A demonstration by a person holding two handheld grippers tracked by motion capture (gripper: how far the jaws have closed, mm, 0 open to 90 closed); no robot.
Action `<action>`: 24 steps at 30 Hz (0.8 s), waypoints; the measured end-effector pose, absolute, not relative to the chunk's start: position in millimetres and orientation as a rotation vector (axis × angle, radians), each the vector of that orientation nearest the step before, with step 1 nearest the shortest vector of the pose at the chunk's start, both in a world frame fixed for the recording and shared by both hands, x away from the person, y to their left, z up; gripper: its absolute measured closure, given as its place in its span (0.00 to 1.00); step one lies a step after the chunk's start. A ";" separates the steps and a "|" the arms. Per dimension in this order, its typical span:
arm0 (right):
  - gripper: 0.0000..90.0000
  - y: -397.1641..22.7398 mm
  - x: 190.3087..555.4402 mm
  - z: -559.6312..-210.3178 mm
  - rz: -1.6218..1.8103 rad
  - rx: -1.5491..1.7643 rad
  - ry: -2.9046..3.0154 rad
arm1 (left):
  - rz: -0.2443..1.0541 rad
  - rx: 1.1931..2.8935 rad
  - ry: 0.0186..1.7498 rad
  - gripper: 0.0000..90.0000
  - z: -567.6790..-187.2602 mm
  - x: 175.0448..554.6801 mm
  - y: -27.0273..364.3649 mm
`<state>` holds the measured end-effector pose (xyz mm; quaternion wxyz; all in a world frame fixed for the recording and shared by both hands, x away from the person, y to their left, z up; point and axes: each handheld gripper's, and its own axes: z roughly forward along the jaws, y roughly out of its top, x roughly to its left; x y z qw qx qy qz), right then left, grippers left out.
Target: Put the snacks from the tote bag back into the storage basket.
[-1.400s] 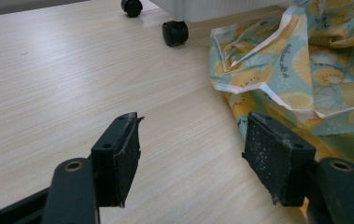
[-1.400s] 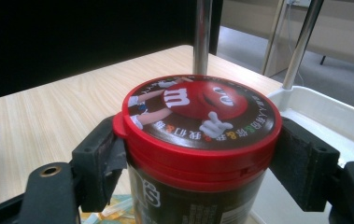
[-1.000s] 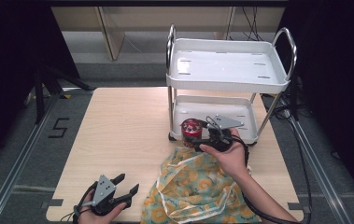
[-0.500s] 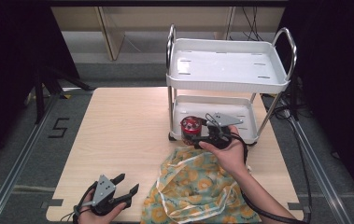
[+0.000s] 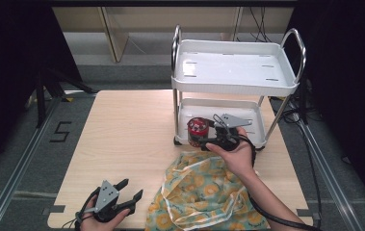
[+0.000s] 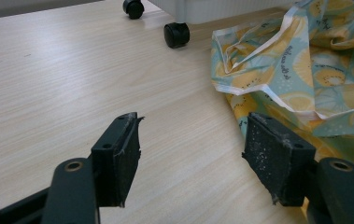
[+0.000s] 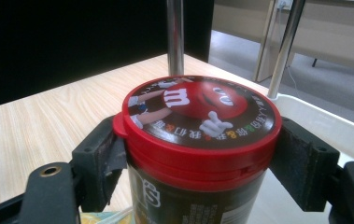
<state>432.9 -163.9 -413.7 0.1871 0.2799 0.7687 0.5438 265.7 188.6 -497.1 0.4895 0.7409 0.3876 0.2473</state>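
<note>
red-lidded "m" candy jar [image 7: 198,140] in right tongs [image 7: 198,158]

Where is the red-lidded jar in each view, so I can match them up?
High view: jar centre-right, at the cart's lower shelf, held in the right gripper.
Left gripper view: not in it.
Right gripper view: jar centre, between the fingers.
Shared landmark: the patterned bag, also and.

Red-lidded dark jar [image 7: 198,154], white cart [image 5: 235,72], yellow-and-teal fruit-print bag [image 5: 204,197].
</note>
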 end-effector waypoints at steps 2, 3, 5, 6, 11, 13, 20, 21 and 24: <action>0.29 -163.3 433.7 -414.8 1.519 0.797 2.176 | 0.597 1.795 0.956 0.39 -497.1 264.9 188.2; 0.29 -163.4 434.2 -415.2 1.526 0.787 2.172 | 0.600 1.800 0.950 0.39 -497.0 265.2 188.5; 0.29 -162.3 433.9 -415.6 1.524 0.806 2.168 | 0.626 1.838 0.908 0.39 -495.9 267.4 191.3; 0.29 -162.5 434.3 -414.9 1.534 0.794 2.184 | 0.613 1.821 0.934 0.39 -496.5 266.0 189.9; 0.29 -160.6 436.8 -415.3 1.556 0.808 2.180 | 0.605 1.807 0.938 0.39 -497.0 265.9 190.0; 0.29 -161.4 437.7 -415.1 1.536 0.796 2.177 | 0.604 1.805 0.942 0.39 -497.1 265.7 190.0; 0.29 -161.2 439.5 -414.4 1.526 0.798 2.168 | 0.604 1.804 0.941 0.39 -497.4 266.2 189.8; 0.29 -159.4 439.2 -414.7 1.548 0.825 2.177 | 0.610 1.811 0.931 0.39 -497.2 266.8 190.3; 0.29 -158.5 441.1 -415.3 1.554 0.818 2.185 | 0.611 1.811 0.929 0.39 -497.1 266.8 190.6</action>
